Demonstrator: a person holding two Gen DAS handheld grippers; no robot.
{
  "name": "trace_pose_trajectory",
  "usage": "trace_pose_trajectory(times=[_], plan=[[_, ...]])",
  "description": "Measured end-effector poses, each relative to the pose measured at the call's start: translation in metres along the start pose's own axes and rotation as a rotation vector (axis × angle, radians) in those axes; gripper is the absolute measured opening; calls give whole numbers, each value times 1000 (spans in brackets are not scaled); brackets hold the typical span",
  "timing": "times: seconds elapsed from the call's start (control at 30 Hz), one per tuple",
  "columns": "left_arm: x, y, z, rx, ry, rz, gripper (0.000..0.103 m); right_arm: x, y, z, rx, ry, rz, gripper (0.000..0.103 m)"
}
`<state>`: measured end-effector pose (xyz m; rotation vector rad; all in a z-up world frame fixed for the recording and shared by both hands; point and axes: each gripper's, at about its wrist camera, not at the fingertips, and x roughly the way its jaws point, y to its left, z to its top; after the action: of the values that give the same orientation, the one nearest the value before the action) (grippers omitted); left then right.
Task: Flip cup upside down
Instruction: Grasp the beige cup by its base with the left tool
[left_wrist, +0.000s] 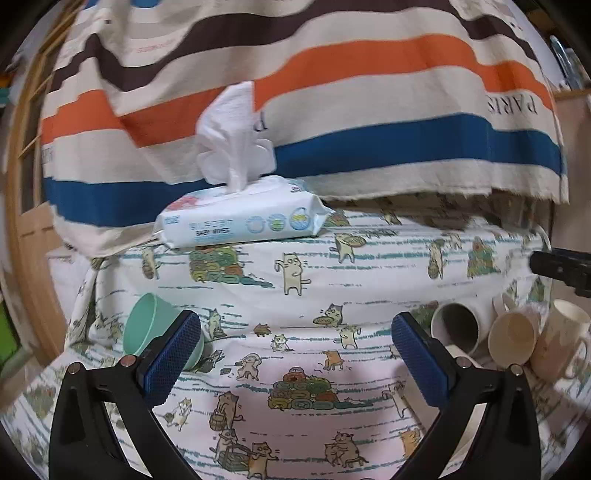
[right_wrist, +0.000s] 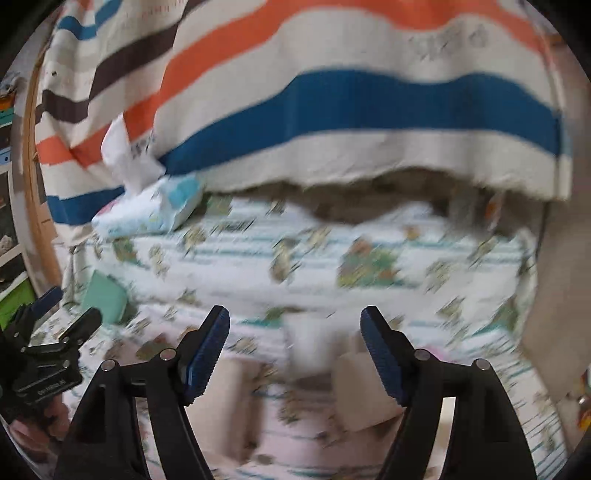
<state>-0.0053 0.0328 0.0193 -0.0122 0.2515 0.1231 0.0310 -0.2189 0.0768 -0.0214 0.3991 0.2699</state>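
A mint-green cup (left_wrist: 155, 328) lies tilted on its side on the cat-print cloth, just left of and behind my left gripper's left finger. My left gripper (left_wrist: 295, 354) is open and empty above the cloth. Three pale mugs lie at the right: a grey-white one (left_wrist: 456, 326), a cream one (left_wrist: 513, 338) and a patterned one (left_wrist: 561, 339). The right wrist view is blurred by motion. My right gripper (right_wrist: 295, 350) is open and empty over pale cup shapes (right_wrist: 364, 391). The green cup (right_wrist: 105, 299) shows at its left, beside the left gripper (right_wrist: 55, 332).
A pack of baby wipes (left_wrist: 240, 218) with a tissue sticking up sits at the back of the table (left_wrist: 388, 266). A striped cloth (left_wrist: 332, 92) hangs behind. The right gripper's tip (left_wrist: 561, 271) enters at the right edge.
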Motion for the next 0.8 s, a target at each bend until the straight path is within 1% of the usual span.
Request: trace_pose_trajectory(times=[0.07,0.1,0.23,0.33,0.37,0.43,0.53,0.6,0.67,0.73,0.8], plan=[[-4,1,0,-31,-4,-23,103,-7,-9,-2,-2,-36,-38,79],[-6,1,1,-31,-12,-31,103,-8,-13,-4,1,-48,-42,80],[-12,-7,1,1,-38,-30,103,-8,-33,-16,54,-78,-60,81],[-11,-13,-1,14,-20,-49,103,-6,-46,-14,80,-70,-52,82],[-11,-15,-2,9,-12,-62,103,-8,-51,-14,90,-83,-67,88],[-10,-16,-5,-13,4,-82,103,-15,-56,-16,97,-117,-105,88],[-7,-22,-8,8,26,-109,103,-21,-59,-14,94,-140,-104,90],[-7,-23,-8,1,40,-132,103,-24,-60,-14,100,-150,-105,97],[-3,-22,-4,-24,74,-161,103,-25,-61,-15,111,-161,-111,103],[5,-24,4,-35,141,-191,103,-23,-62,-16,119,-154,-111,103],[13,-33,11,-11,210,-180,103,-20,-61,-17,119,-141,-104,103]])
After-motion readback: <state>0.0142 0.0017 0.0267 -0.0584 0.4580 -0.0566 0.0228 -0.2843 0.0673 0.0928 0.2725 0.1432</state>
